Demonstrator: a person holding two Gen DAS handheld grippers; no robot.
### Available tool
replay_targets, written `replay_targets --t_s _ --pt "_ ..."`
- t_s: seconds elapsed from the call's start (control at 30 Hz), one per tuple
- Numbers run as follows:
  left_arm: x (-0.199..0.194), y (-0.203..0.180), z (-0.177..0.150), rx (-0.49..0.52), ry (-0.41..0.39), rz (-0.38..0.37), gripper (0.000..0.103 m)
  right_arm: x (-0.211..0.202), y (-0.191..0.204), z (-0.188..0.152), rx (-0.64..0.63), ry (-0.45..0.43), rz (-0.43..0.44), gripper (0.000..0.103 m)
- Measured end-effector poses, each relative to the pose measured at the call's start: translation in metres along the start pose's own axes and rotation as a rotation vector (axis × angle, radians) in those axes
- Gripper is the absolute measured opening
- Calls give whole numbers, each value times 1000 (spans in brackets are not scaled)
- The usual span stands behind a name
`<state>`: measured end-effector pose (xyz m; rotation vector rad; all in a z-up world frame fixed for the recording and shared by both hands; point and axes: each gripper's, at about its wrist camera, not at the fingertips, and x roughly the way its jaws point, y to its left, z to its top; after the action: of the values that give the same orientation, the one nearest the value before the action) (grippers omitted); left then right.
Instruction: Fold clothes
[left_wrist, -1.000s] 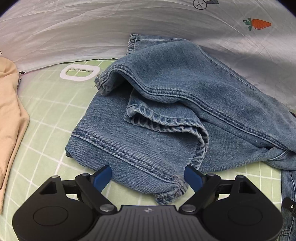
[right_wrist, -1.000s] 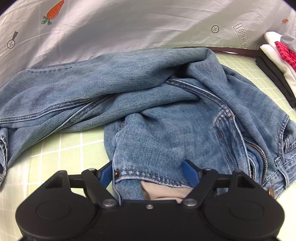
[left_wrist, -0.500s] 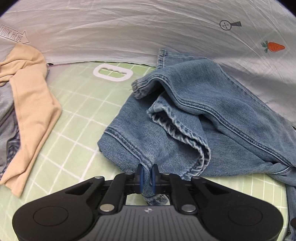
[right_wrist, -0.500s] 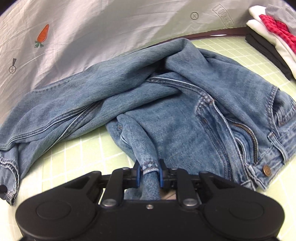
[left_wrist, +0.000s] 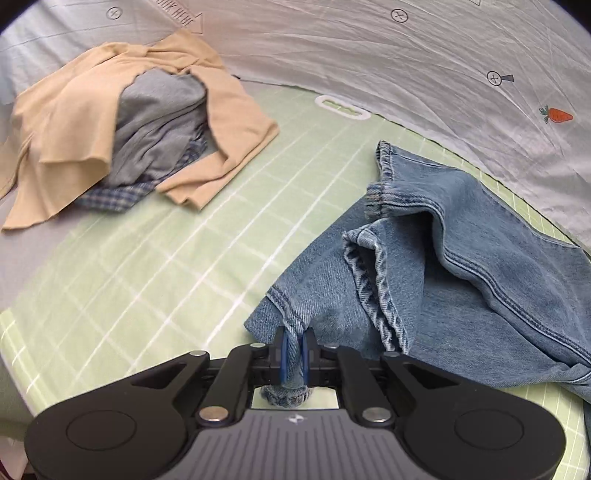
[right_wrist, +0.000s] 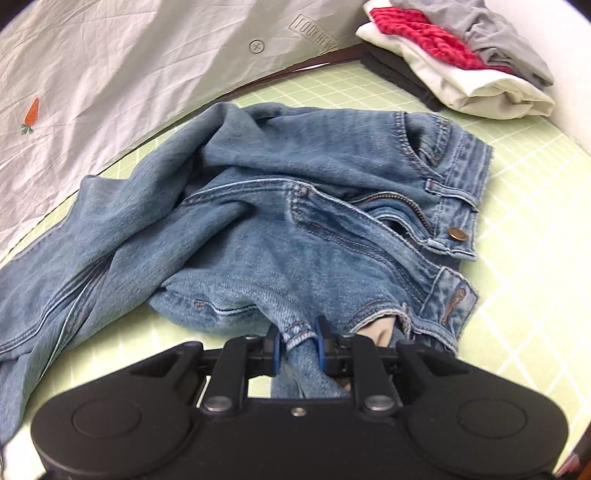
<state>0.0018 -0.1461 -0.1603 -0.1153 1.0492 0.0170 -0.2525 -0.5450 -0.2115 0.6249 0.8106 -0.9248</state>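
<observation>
We see the right gripper (right_wrist: 298, 345) at the bottom of the view, its blue pads (right_wrist: 320, 343) clamped on a bunched fold of the jeans (right_wrist: 280, 221) at the waistband edge. Its jaws have just been closing, with denim between them. The jeans lie crumpled on the green grid mat (right_wrist: 517, 206), fly unfastened, the brass button (right_wrist: 455, 233) to the right and one leg trailing off to the left. A pale pocket lining (right_wrist: 378, 328) shows just right of the pads. Beyond the mat lies a white sheet (right_wrist: 129, 62) printed with a carrot (right_wrist: 31, 112). A stack of folded clothes (right_wrist: 458, 59) sits at upper right, well apart from the jeans.
</observation>
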Motion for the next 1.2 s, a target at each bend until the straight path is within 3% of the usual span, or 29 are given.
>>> replay_targets --t_s 0.23,0.4,0.47,0.57,0.73,0.8,0.83,1.1,1.2 --pt "-38 39 -56 -112 25 26 9 -18 -71 -17 8 -23 -100 19" --pt "-49 41 -64 -99 22 -14 15 -26 -67 -22 -62 -19 -111 20" --pt "-53 35 -62 -71 4 -9 16 -29 -59 -23 -98 -20 -122 26" --pt "-60 31 -53 -52 -27 -22 24 -35 -45 -23 -109 -33 -140 39" --pt "-60 33 -24 -53 -52 -75 34 -42 -29 -22 -78 -38 -184 49" --pt "-54 31 -9 -44 -47 -85 34 -45 -22 -21 -46 -42 -186 62" --pt "-51 28 -4 -32 -39 -93 35 -46 -16 -21 -28 -49 -177 75" --pt "-7 -4 40 98 17 -202 48 -34 46 -14 -13 -81 -115 80" --pt "17 -16 60 125 39 -244 56 -28 59 -8 1 -106 -110 89"
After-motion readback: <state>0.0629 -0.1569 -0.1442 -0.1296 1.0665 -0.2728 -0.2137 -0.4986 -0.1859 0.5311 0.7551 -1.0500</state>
